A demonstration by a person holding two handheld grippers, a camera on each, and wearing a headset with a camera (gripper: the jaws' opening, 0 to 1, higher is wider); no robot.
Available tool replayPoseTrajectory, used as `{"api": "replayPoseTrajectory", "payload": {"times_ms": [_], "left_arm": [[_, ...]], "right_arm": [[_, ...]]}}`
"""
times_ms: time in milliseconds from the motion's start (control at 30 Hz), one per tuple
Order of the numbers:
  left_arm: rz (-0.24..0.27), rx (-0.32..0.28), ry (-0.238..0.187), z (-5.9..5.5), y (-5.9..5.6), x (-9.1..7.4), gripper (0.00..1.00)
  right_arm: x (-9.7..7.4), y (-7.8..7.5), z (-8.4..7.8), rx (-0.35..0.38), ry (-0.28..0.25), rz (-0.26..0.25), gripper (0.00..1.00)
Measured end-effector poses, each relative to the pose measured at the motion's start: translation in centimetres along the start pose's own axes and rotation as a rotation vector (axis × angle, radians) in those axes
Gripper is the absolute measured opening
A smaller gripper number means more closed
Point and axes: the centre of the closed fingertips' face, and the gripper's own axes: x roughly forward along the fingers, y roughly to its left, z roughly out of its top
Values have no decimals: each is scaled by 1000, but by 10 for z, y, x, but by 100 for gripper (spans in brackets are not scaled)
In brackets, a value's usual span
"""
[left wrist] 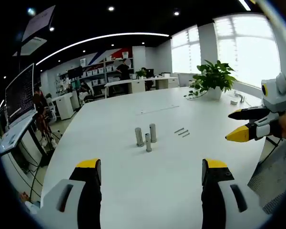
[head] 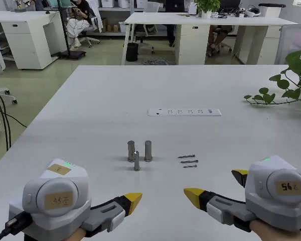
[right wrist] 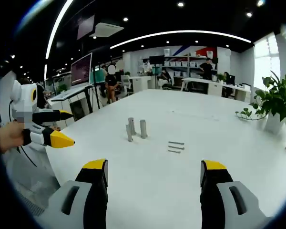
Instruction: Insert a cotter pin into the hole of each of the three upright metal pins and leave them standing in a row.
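Pre-grasp step, nothing picked. Left tool (left wrist: 151, 166) wide, empty, low over near desk (head: 90, 110) edge. Well ahead, mid-desk: three pins (head: 139, 154) upright, clustered, not a row. Just right of them: three cotters (head: 188, 160) lying flat. Right tool (right wrist: 154, 166) wide, empty, closer to cotters. Next, probably: reach in, pinch one cotter.

The pale grey rectangular worktop (head: 90, 100) carries a white multi-socket power strip (head: 184, 112), lying flat toward its far side. A green leafy plant (head: 295, 64) trails over the right edge. Beyond stand white office desks (head: 190, 42). A black waste bin (head: 132, 51) is on the floor. A person (head: 80, 17) sits at the far left.
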Motion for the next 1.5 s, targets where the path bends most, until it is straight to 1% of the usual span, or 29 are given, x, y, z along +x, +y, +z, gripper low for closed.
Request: {"api": "replayPoseTrajectory", "payload": {"times_ms": [100, 300, 567, 867, 1133, 1333, 1400, 1500], "left_arm": [[0, 0, -6, 2, 0, 0, 85], [-3, 3, -3, 1, 0, 0, 85], [-1, 0, -15, 3, 1, -1, 84], [1, 2, -13, 1, 2, -2, 83], [0, 0, -19, 1, 2, -3, 82], [3, 1, -19, 0, 3, -3, 80], [3, 3, -18, 0, 3, -3, 80], [4, 4, -17, 0, 3, -4, 80]], "right_arm": [[-1, 0, -1, 0, 1, -1, 78], [-2, 0, -2, 3, 2, -1, 77], [-3, 1, 2, -1, -11, 5, 76], [-3, 5, 3, -5, -14, 21, 76], [-4, 6, 1, -12, -8, 30, 76], [-5, 5, 1, -9, -7, 27, 75], [-5, 4, 3, 0, -17, 26, 75], [-5, 4, 3, -2, -17, 27, 75]]}}
